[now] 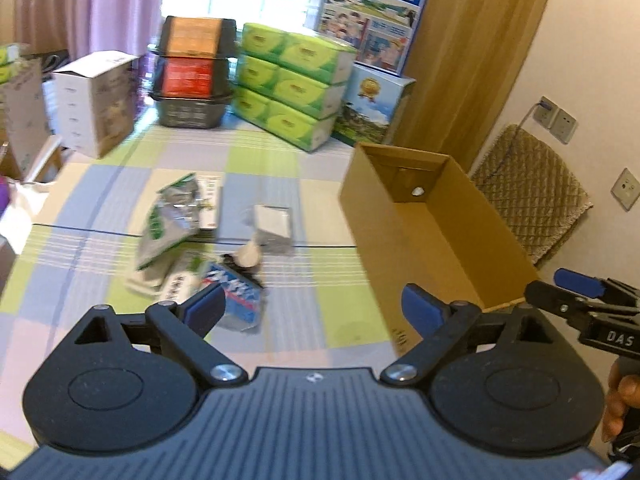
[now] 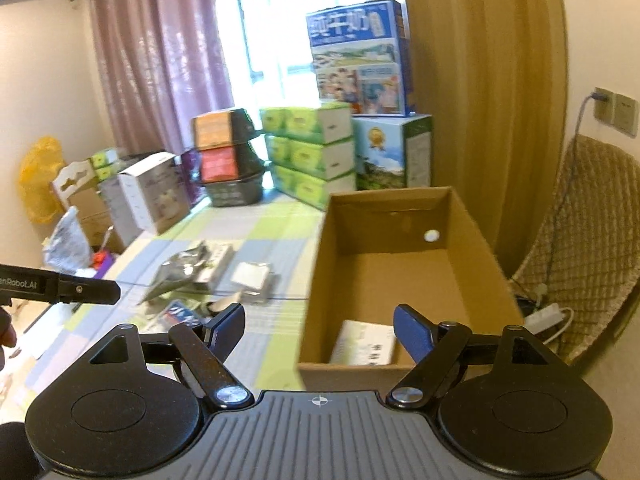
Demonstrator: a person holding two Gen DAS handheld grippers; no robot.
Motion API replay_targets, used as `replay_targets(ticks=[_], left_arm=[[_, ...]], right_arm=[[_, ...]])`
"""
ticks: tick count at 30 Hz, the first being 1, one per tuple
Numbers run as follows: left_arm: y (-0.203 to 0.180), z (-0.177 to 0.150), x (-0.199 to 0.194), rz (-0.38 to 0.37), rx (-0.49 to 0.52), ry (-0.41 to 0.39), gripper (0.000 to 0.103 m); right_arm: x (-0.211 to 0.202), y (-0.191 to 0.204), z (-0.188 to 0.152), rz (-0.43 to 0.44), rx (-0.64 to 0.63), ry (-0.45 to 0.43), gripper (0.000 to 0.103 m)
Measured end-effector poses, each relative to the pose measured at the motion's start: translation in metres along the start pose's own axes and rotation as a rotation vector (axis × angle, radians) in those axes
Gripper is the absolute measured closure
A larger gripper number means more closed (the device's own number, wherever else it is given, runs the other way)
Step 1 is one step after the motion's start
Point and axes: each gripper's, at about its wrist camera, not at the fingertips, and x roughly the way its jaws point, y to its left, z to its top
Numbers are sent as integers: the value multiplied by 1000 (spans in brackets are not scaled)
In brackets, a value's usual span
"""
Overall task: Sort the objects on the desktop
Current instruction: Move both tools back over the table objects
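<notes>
An open cardboard box (image 1: 436,236) (image 2: 400,264) stands on the checked tablecloth at the right. A white-green packet (image 2: 364,344) lies inside it at the near end. Left of the box lies a loose pile: a green-silver pouch (image 1: 168,220) (image 2: 180,268), a white flat box (image 1: 274,222) (image 2: 252,276), a blue-white packet (image 1: 236,296) (image 2: 176,314) and a small white round item (image 1: 250,256). My left gripper (image 1: 316,306) hangs open above the cloth, just right of the blue-white packet. My right gripper (image 2: 320,330) is open over the box's near left corner, holding nothing.
At the table's far end stand stacked green tissue packs (image 1: 288,84), black baskets with orange and red contents (image 1: 192,72), a white carton (image 1: 96,100) and blue milk cartons (image 1: 372,16). A woven chair back (image 2: 592,240) and wall sockets (image 1: 556,118) are at the right.
</notes>
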Motion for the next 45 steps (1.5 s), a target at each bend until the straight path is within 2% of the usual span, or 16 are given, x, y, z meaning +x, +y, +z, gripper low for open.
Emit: replay_targets(ticks=[6, 10, 15, 19, 26, 37, 42, 45], left_arm=[[31, -16, -31, 79, 1, -19, 2], [51, -27, -45, 128, -5, -14, 2], [69, -35, -49, 171, 17, 1, 2], [80, -39, -42, 190, 48, 17, 1], [108, -42, -7, 206, 66, 62, 2], [139, -47, 65, 186, 108, 121, 2], [144, -48, 96, 204, 173, 127, 2], [147, -51, 113, 173, 208, 137, 2]], right_arm=[[-4, 28, -8, 50, -43, 5, 21], [-5, 43, -14, 81, -62, 15, 19], [0, 59, -23, 114, -99, 33, 12], [17, 70, -31, 133, -125, 67, 11], [64, 93, -42, 182, -207, 138, 11], [170, 109, -48, 287, -316, 216, 11], [210, 106, -52, 332, -324, 239, 12], [232, 106, -57, 334, -355, 249, 13]])
